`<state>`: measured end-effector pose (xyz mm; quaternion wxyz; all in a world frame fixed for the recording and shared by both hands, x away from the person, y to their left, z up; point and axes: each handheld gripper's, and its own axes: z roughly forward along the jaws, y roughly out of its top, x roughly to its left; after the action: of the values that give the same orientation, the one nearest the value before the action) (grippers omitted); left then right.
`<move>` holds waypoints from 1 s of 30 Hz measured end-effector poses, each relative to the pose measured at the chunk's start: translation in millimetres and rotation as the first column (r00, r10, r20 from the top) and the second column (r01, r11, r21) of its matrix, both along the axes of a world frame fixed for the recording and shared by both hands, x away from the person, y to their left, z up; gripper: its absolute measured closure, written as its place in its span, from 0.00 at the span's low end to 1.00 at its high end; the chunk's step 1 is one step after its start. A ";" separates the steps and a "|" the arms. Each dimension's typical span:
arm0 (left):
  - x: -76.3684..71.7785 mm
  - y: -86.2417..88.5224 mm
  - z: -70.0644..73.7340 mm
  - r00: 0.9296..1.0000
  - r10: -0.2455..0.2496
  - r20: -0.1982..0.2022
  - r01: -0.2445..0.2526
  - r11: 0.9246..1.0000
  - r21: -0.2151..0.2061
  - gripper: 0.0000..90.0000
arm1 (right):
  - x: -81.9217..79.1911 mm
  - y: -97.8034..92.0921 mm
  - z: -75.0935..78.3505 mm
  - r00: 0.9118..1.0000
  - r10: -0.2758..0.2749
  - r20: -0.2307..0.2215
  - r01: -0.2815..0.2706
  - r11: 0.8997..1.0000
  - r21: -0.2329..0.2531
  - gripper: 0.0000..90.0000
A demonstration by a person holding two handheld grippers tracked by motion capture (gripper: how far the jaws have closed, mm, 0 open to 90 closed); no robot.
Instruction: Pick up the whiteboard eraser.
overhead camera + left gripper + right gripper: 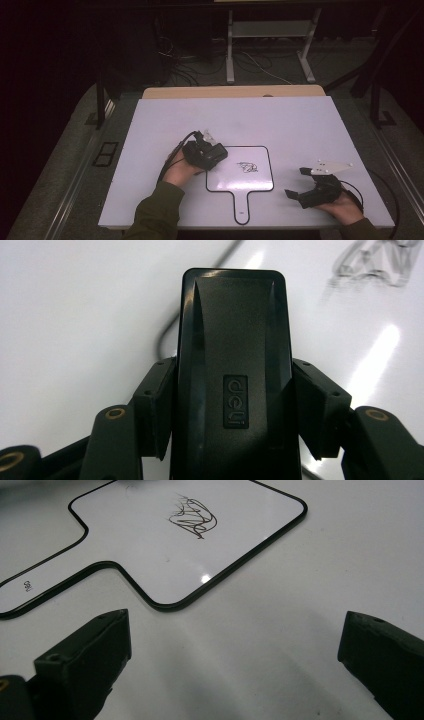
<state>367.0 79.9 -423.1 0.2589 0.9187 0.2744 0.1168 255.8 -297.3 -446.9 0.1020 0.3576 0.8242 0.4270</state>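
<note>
White bench (310, 125) carries a paddle-shaped board (250, 182) near the front edge, a dark scribble (247, 166) unwiped at its middle. Erasing looks barely begun, I judge. Right gripper (296, 183) rests beside the board, fingers (85, 655) spread wide, empty. Left gripper (216, 152) clamps a black eraser (232, 375) over the board's far-left corner.

White tabletop (300, 125), grey floor (65, 165), perhaps cables (250, 62), metal stand (230, 50)

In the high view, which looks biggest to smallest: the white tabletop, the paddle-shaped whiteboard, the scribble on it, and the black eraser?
1. Tabletop
2. Whiteboard
3. Eraser, partly hidden by the left hand-held gripper
4. Scribble
</note>
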 end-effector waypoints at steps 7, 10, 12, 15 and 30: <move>-13.7 -4.0 1.3 1.000 -0.026 -0.016 0.026 1.000 0.016 0.44 | 0.1 0.1 -0.1 1.000 -0.001 -0.003 0.001 1.000 0.001 0.00; -25.7 -7.9 0.5 0.999 -0.042 -0.031 0.043 0.999 0.016 0.44 | -0.1 0.3 -0.1 1.000 0.000 -0.002 0.000 1.000 0.000 0.00; -32.2 -9.8 0.9 0.998 -0.052 -0.032 0.053 0.998 0.020 0.44 | -0.2 0.5 0.0 1.000 -0.001 -0.002 0.001 1.000 -0.001 0.00; -29.4 -11.5 1.3 0.998 -0.055 -0.023 0.055 0.998 0.033 0.44 | -0.4 0.7 0.3 1.000 -0.002 -0.003 0.002 1.000 -0.001 0.00; -25.3 -13.4 0.5 0.997 -0.061 -0.037 0.061 0.998 0.013 0.44 | 0.0 -0.3 0.0 1.000 -0.003 0.001 0.003 1.000 0.001 0.00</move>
<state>341.7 66.5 -422.6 0.2508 0.9304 0.2501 0.0941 255.8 -297.6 -446.9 0.1029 0.3587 0.8236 0.4272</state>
